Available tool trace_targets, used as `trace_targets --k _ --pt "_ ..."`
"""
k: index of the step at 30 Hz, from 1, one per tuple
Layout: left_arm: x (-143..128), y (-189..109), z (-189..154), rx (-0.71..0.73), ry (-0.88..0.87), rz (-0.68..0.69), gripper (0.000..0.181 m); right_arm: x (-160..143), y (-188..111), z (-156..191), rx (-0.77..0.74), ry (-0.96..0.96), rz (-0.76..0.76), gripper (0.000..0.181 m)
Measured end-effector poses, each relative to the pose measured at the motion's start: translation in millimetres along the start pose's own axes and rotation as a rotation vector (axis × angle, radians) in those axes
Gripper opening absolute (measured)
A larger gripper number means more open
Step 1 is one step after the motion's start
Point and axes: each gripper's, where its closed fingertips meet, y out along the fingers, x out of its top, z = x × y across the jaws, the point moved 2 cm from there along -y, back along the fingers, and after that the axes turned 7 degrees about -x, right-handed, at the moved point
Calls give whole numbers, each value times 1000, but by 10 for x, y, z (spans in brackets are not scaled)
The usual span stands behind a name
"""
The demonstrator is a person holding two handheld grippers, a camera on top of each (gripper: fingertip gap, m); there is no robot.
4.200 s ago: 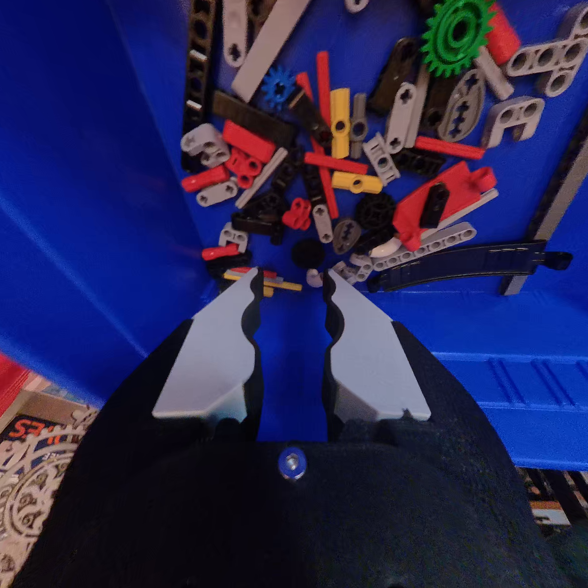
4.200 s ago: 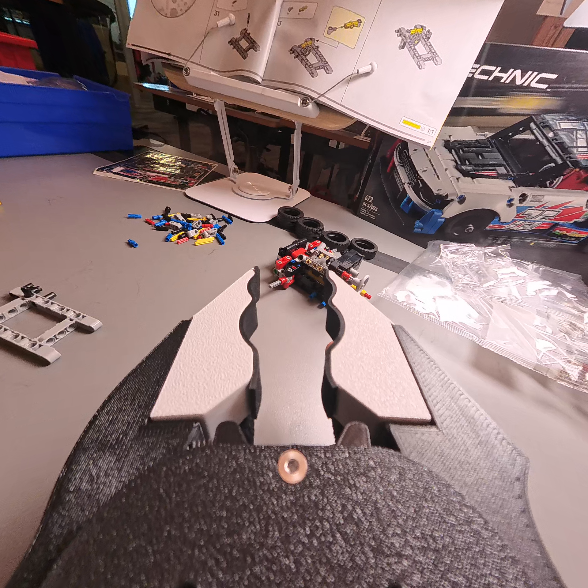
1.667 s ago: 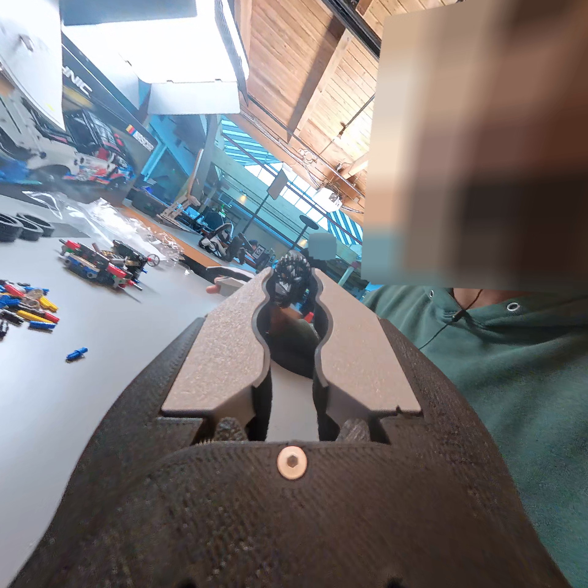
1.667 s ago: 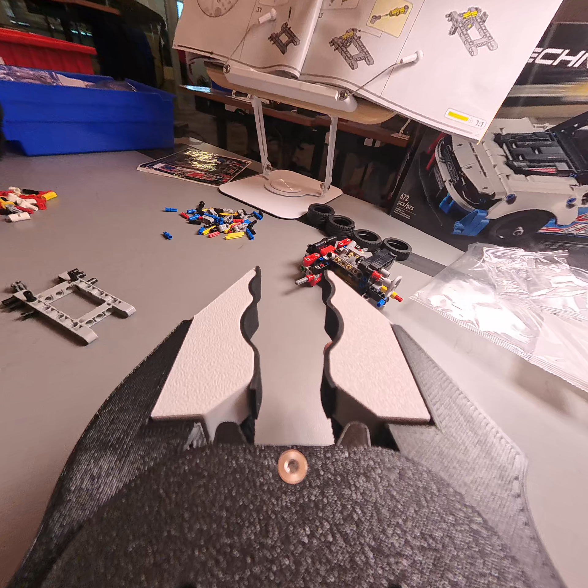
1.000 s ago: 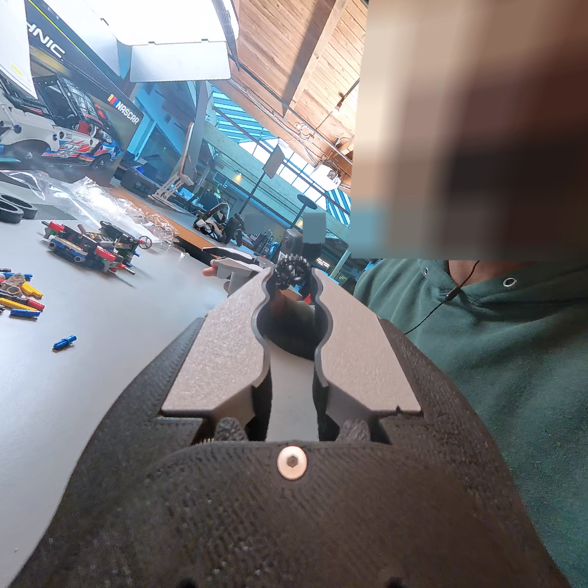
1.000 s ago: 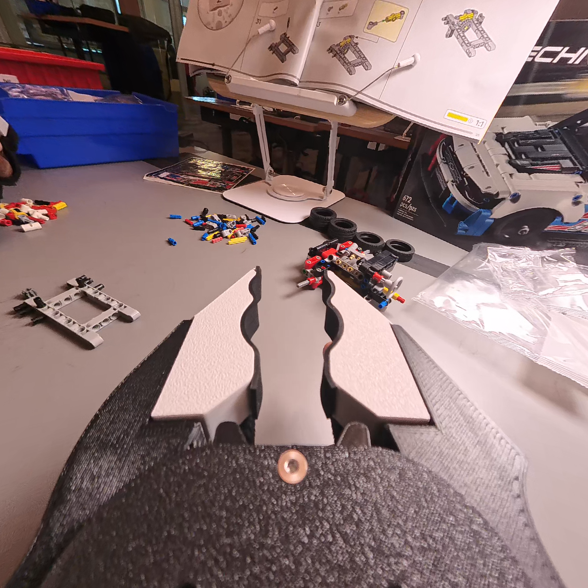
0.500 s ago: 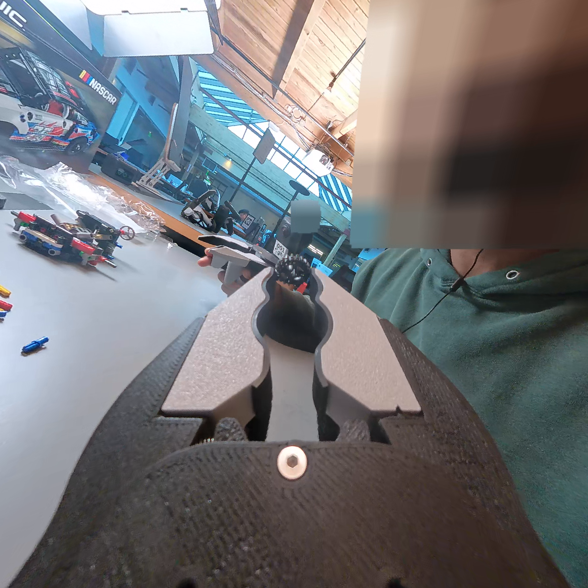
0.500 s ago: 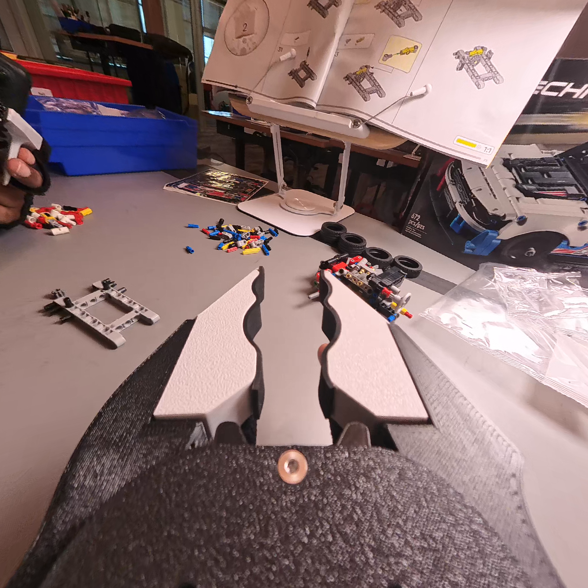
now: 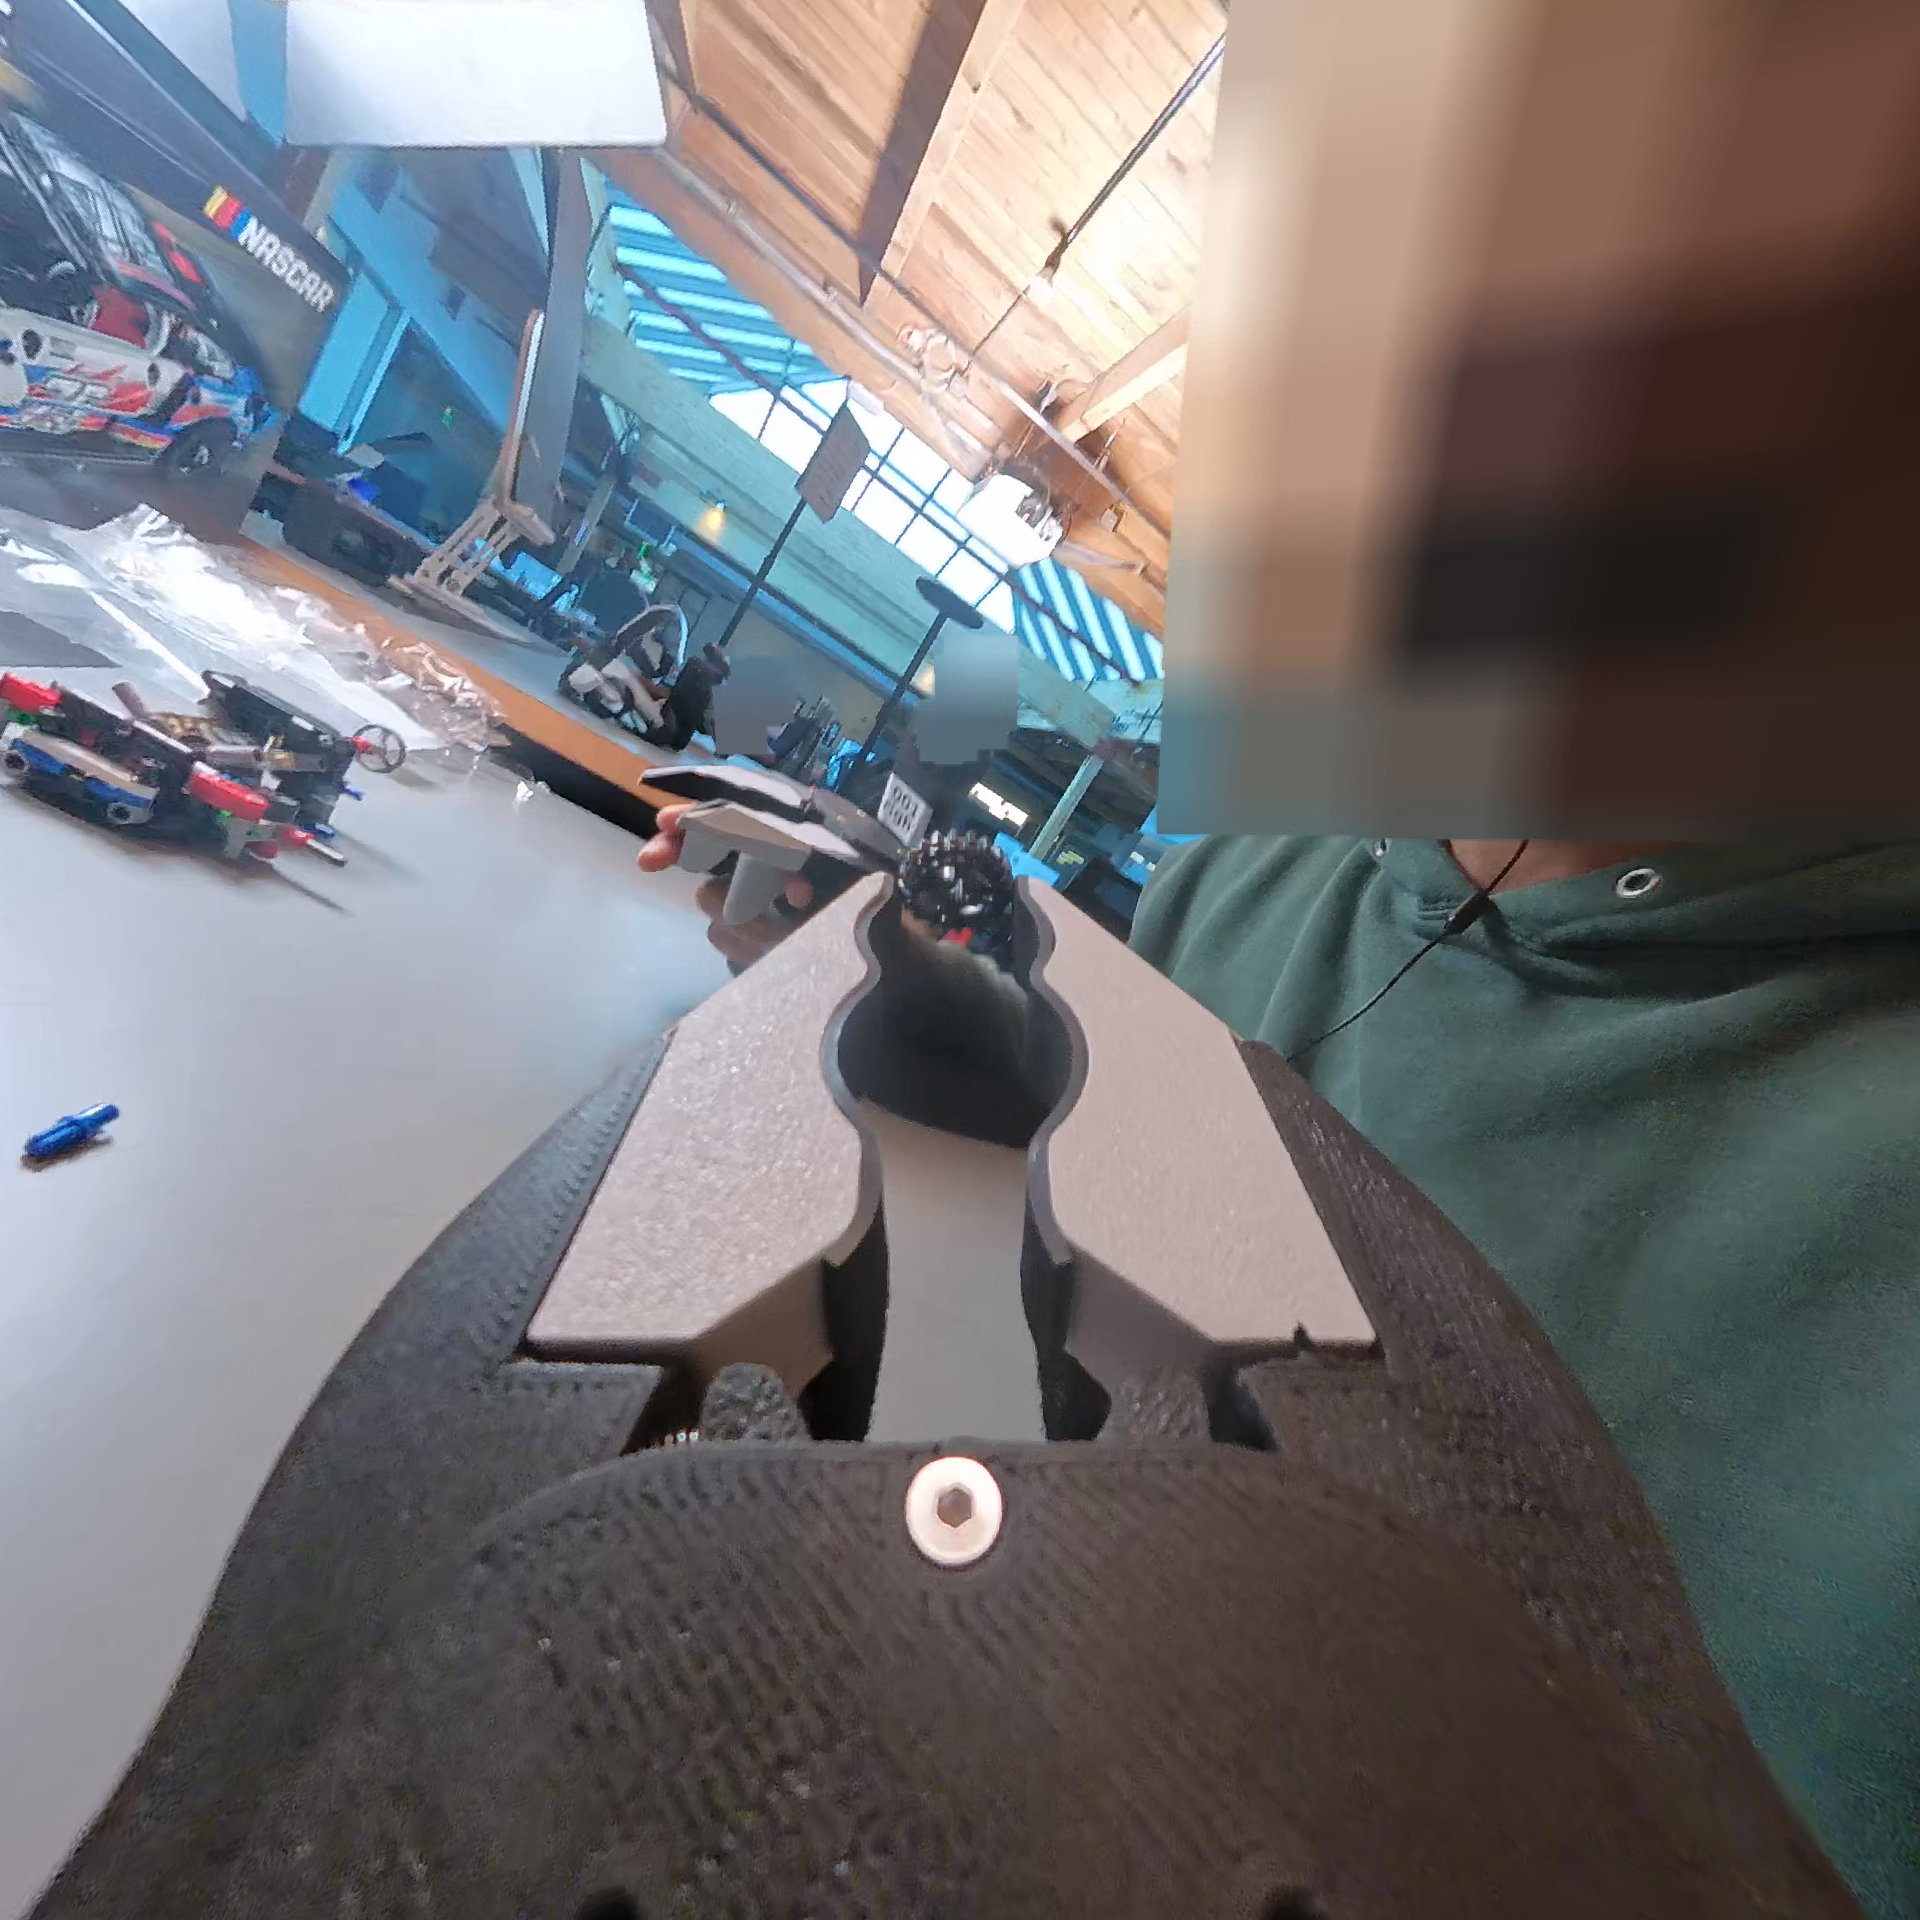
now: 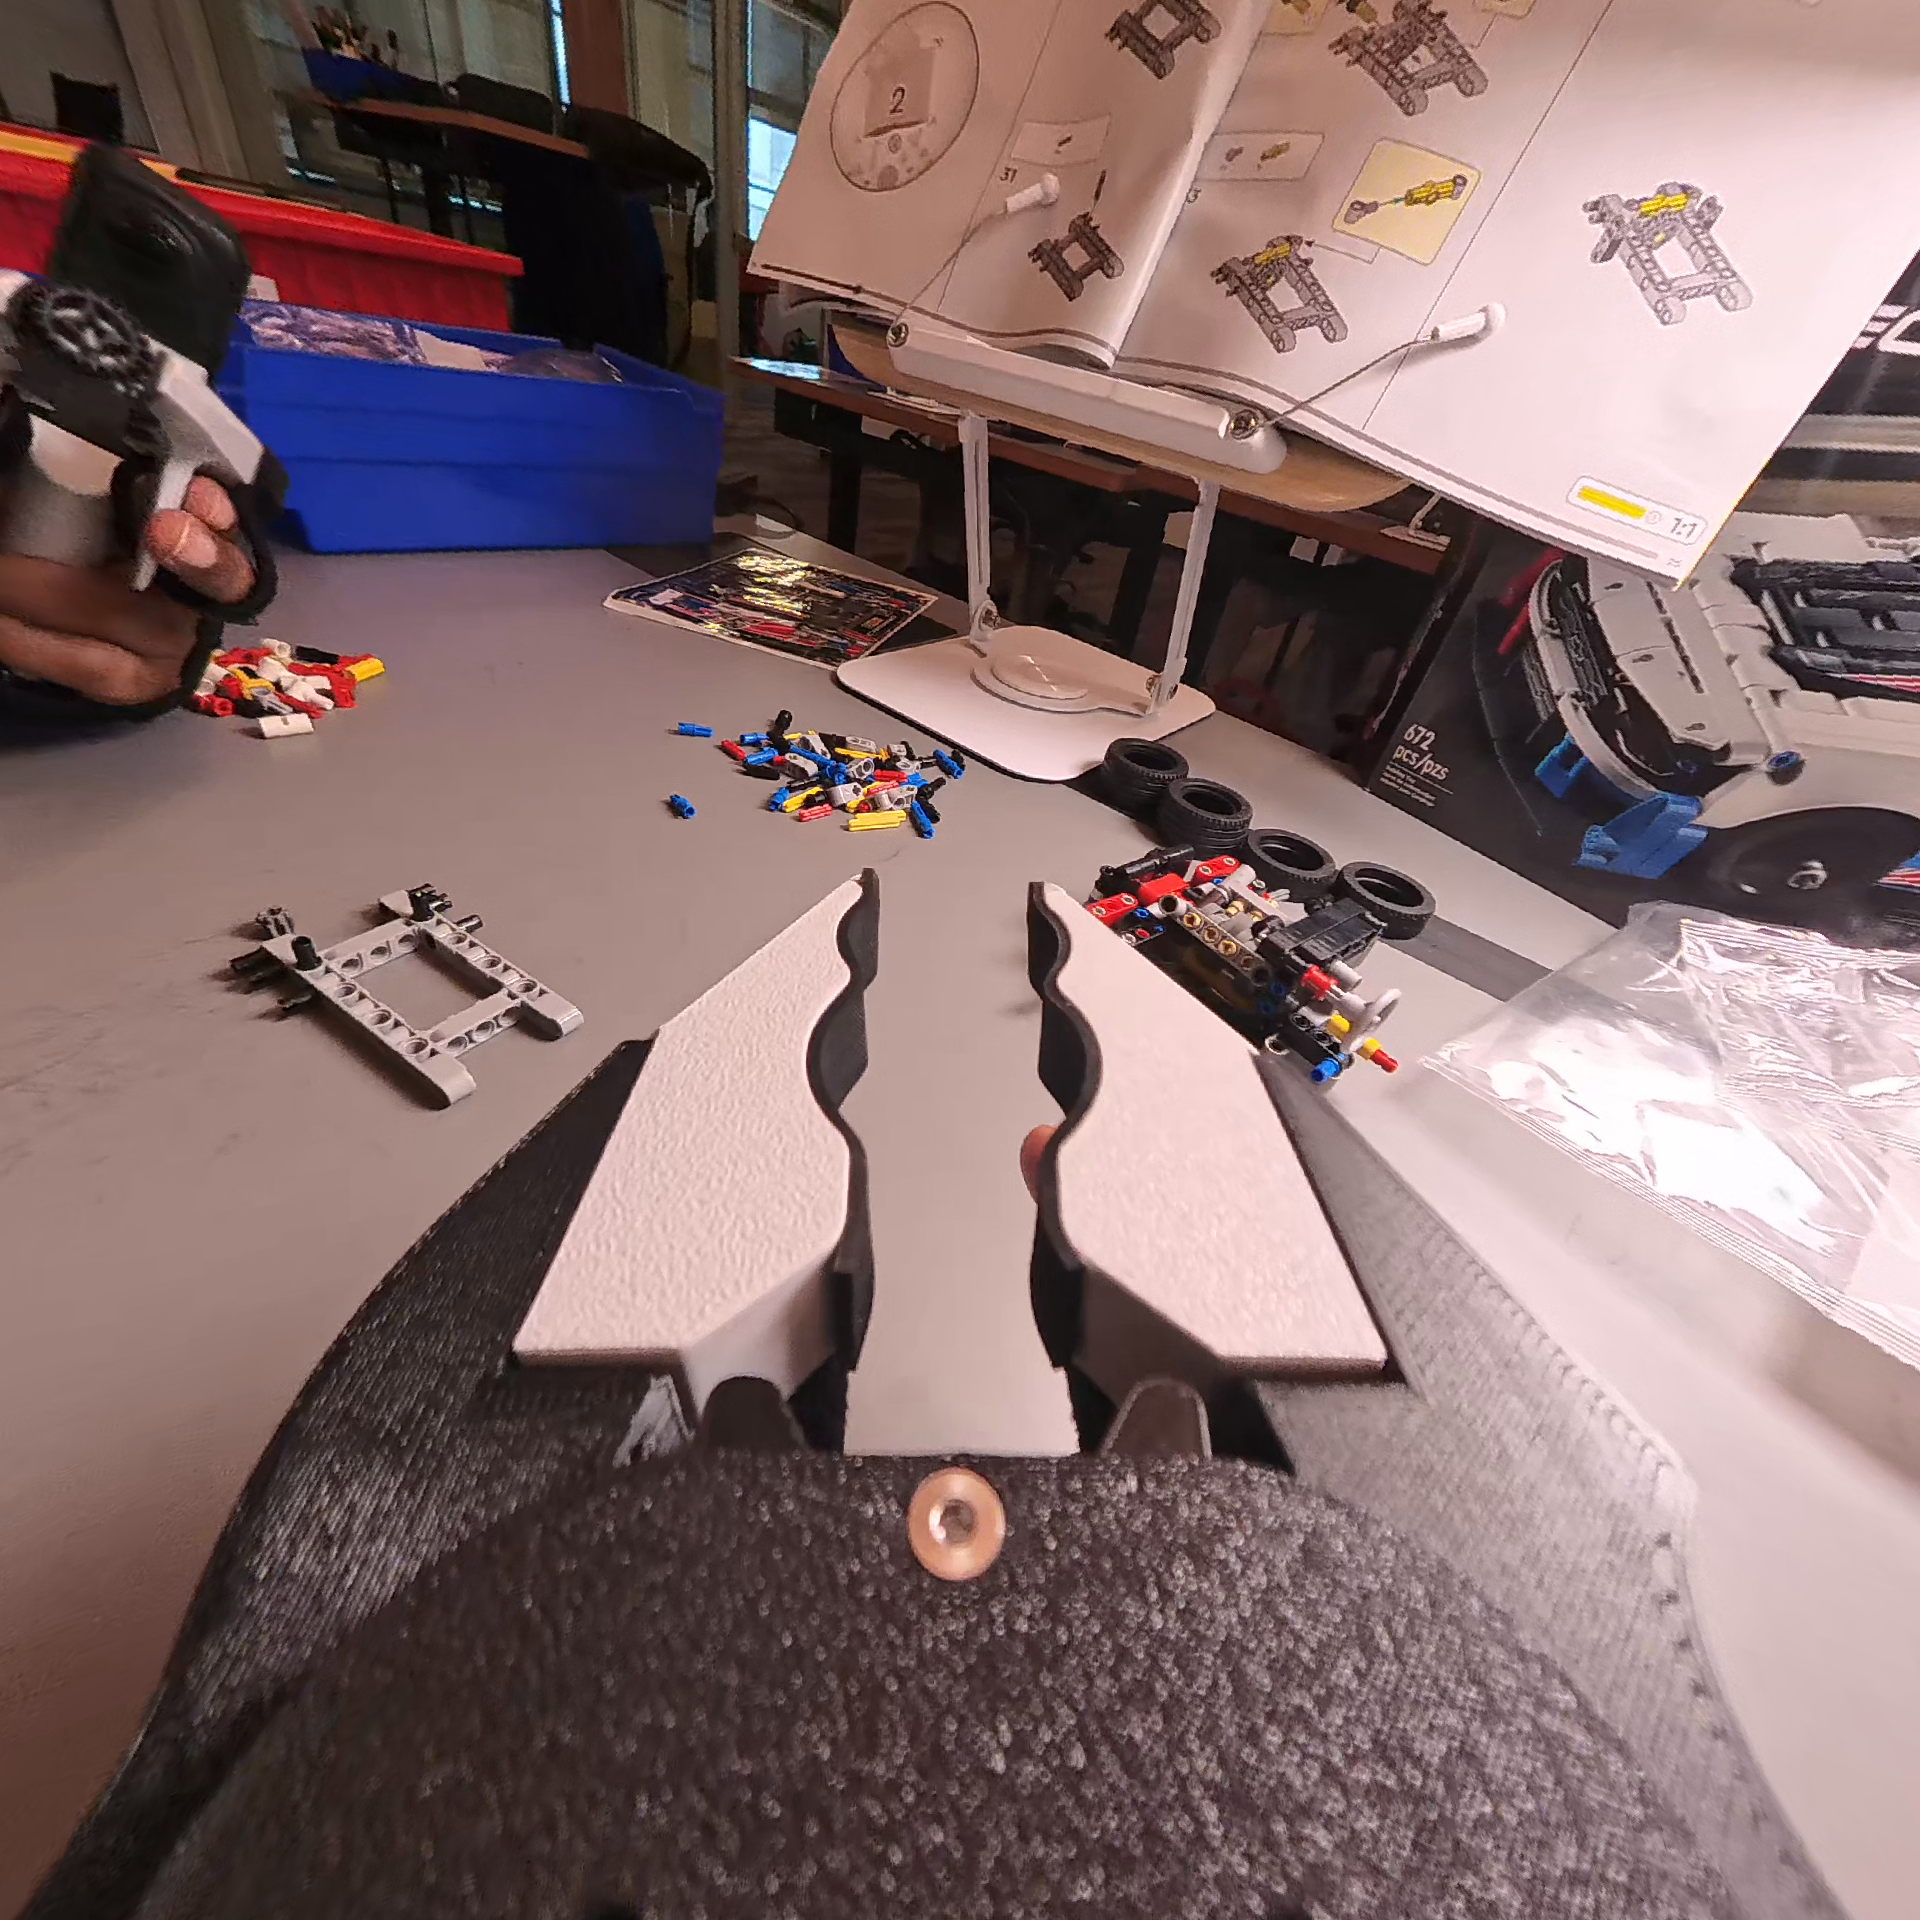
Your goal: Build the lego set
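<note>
My left gripper is shut on a small black gear and holds it in the air, pointing at a person in a green top. It also shows at the far left of the right wrist view, gear at its tip. My right gripper is open and empty above the grey table; it shows farther off in the left wrist view. A grey rectangular frame lies to its left. A part-built chassis lies to its right.
A pile of small pins and another pile of parts lie on the table. Several tyres, an instruction booklet on a stand, the set's box, plastic bags and a blue bin stand around. Left tips to right tips: about 25 cm.
My left gripper was open over the parts in the blue bin; it now holds the black gear out over the table. My right gripper stayed open and its view swung left.
</note>
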Motion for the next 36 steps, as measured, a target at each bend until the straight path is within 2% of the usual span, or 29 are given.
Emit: trace_targets --k 5,9,18,22,27,29,32,36 --pt "262 -160 -109 -159 -60 -198 18 23 1 74 30 1 -5 27" --pt "301 -188 -221 -242 -60 -222 18 27 12 180 61 -28 -2 27" --pt "239 -97 -362 -305 -45 -166 18 23 21 343 122 -42 10 27" --pt "212 -50 -389 -319 -45 -143 18 121 46 573 222 -1 -21 27" --pt "178 100 -301 -295 -46 -70 18 498 169 1213 518 60 -99 27" --pt "162 230 -238 -257 -29 -3 18 682 205 1441 616 6 -137 27" --pt "126 468 -221 -252 -32 76 18 876 289 1633 676 -115 -194 34" --pt "-42 728 -176 -252 -66 183 20 982 300 1702 690 -183 -251 43"
